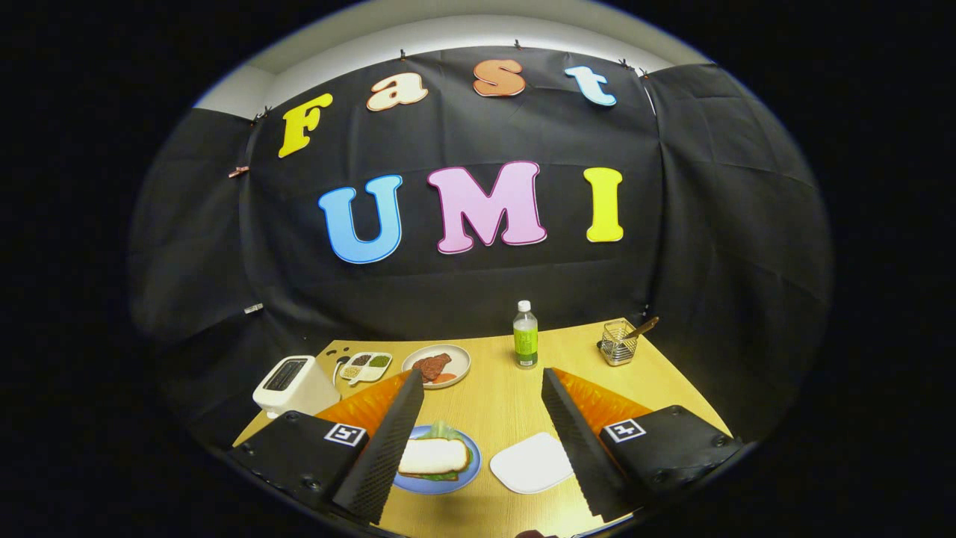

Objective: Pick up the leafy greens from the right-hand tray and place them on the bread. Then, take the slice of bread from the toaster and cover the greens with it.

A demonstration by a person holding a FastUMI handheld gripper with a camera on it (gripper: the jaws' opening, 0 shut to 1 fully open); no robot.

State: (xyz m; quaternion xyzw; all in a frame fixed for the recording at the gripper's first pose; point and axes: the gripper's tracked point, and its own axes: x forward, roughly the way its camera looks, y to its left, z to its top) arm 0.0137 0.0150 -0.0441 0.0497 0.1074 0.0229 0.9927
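Gripper (482, 448) wide apart, empty — bread (433, 456) tops greens (442, 431) on plate (470, 472).

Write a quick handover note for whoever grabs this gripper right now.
Gripper: open, holding nothing, raised above the table.
Blue plate, between the fingers: sandwich with leafy greens showing under the top bread slice.
White tray beside the plate is bare.
Toaster ahead of the left finger; I cannot tell if its slots hold bread.
Done: greens placed and covered.
Left: apparently nothing.
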